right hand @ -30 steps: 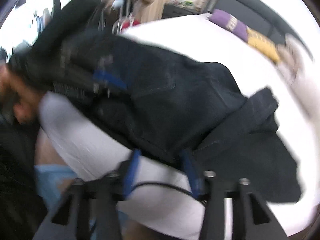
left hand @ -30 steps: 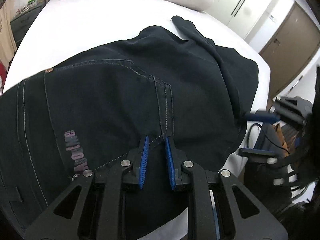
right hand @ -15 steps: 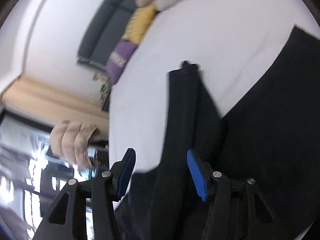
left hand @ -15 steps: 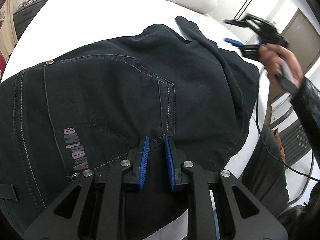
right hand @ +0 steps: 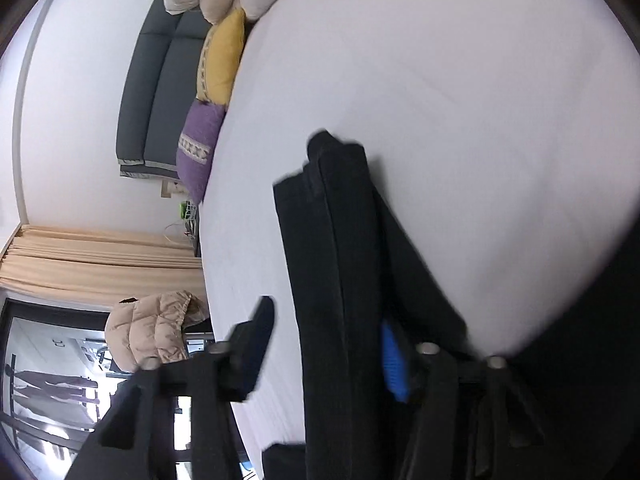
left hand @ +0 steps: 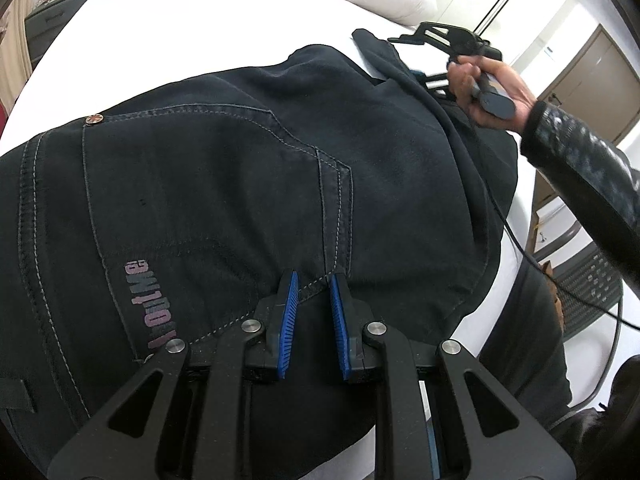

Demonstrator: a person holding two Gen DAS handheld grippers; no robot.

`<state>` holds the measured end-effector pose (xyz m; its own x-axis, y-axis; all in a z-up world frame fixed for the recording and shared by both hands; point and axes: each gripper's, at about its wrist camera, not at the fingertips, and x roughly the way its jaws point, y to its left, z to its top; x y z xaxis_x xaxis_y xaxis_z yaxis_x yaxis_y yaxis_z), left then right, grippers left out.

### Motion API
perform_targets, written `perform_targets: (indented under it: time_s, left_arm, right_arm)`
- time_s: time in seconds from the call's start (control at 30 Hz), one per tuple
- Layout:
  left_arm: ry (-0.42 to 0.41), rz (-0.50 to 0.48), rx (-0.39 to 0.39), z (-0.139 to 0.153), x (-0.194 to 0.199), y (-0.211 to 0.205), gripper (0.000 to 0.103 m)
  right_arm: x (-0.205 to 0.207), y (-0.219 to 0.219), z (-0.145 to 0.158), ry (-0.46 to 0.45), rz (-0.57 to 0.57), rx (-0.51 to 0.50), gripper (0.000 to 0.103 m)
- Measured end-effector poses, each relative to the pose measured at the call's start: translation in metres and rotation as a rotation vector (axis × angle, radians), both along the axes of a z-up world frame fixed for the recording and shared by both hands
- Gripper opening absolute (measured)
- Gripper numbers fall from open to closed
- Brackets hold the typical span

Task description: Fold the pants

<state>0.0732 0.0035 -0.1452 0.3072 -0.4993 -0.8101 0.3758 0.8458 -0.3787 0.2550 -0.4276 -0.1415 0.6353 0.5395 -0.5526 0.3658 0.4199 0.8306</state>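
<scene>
The white bed (left hand: 224, 36) carries the dark pants (left hand: 240, 184) just as it did a second ago; the garment's seat, back pocket and purple lettering lie where they lay, spread over the near edge of the mattress. What has changed is on the person's right. A second ago the right tongs hung off the bed's side, below the pants' edge. Half a second ago they were up over the far leg, and now the hand (left hand: 486, 88) in a dark sleeve (left hand: 584, 168) has brought them down onto that leg.

In the right wrist view the room has turned sideways, with the sofa and cushions (right hand: 218, 64) running up the left. The folded trouser leg (right hand: 336, 264) now runs straight up between the fingers of the right tongs (right hand: 324, 344). Their jaws have just been closing, with the leg between them. The blue pad on the right lies against the cloth, while the dark finger (right hand: 256, 340) on the left stands clear of it over white sheet, so they do not yet pinch.

The left tongs (left hand: 312, 312) have not moved. They stand narrow, their blue pads set on the stitched seam below the pocket corner, with a slim gap showing between them.
</scene>
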Motion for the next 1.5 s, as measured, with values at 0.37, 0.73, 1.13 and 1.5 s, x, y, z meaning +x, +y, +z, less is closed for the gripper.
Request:
perform_targets:
  time_s: [0.37, 0.73, 1.13, 1.5]
  left_arm:
    - [0.005, -0.011, 0.025, 0.002, 0.005, -0.009, 0.017]
    - [-0.006, -0.001, 0.081, 0.007, 0.001, -0.024, 0.017]
    - [0.003, 0.028, 0.141, 0.014, 0.003, -0.045, 0.017]
    - [-0.007, 0.018, 0.134, 0.014, 0.001, -0.043, 0.017]
  right_arm:
    - [-0.047, -0.058, 0.067, -0.184, -0.099, -0.159, 0.005]
    - [-0.255, -0.180, 0.012, -0.100, -0.540, -0.064, 0.006]
    - [-0.230, -0.203, -0.001, -0.127, -0.543, -0.012, 0.006]
    - [-0.250, -0.216, 0.006, -0.103, -0.542, -0.096, 0.006]
